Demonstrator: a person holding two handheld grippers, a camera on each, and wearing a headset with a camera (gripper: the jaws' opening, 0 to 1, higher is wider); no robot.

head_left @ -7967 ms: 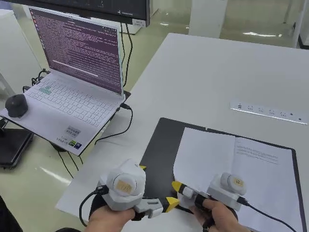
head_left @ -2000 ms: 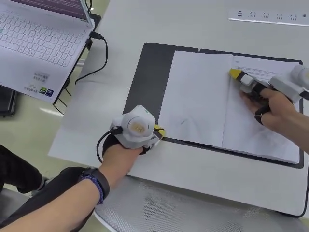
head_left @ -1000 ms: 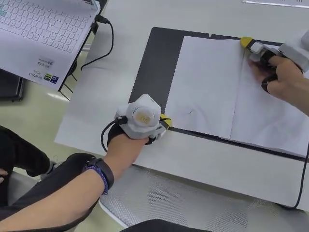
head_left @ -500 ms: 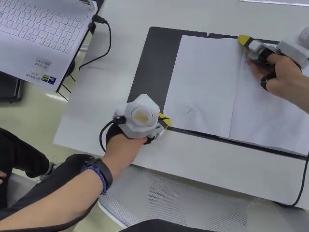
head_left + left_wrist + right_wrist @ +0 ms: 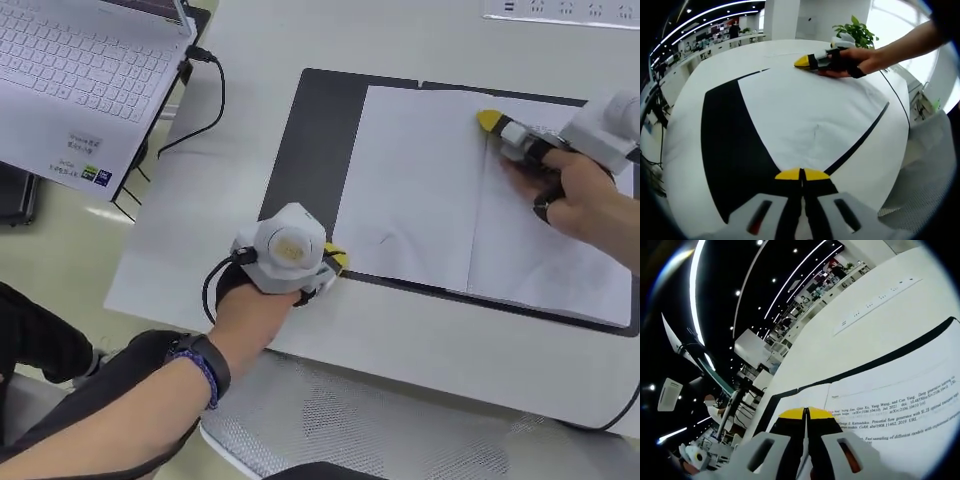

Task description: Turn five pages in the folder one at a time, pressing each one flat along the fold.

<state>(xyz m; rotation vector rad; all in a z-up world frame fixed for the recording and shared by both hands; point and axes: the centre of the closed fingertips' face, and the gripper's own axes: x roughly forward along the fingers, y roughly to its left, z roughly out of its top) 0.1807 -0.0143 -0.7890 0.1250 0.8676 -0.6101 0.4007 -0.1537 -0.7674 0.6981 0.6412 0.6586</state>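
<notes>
A black folder (image 5: 310, 150) lies open on the white table, with a blank turned page (image 5: 420, 180) on its left and a printed page (image 5: 540, 250) on its right. My right gripper (image 5: 488, 121) is shut, its yellow tips pressed on the paper at the fold, a little below the folder's far edge. The right gripper view has those tips (image 5: 806, 413) on the printed page (image 5: 900, 405). My left gripper (image 5: 335, 262) is shut and rests on the folder's near left edge, beside the blank page's corner. In its own view, its tips (image 5: 802, 174) meet on the black cover (image 5: 735, 150).
An open laptop (image 5: 70, 70) sits off the table's left edge, its cable (image 5: 215, 90) running onto the table. A power strip (image 5: 560, 12) lies at the far right. The table's near edge and a mesh chair seat (image 5: 400, 430) are just below the folder.
My right gripper has slid a short way back down the fold from the folder's far edge toward me. The left gripper stays on the near left edge. The head camera has shifted.
</notes>
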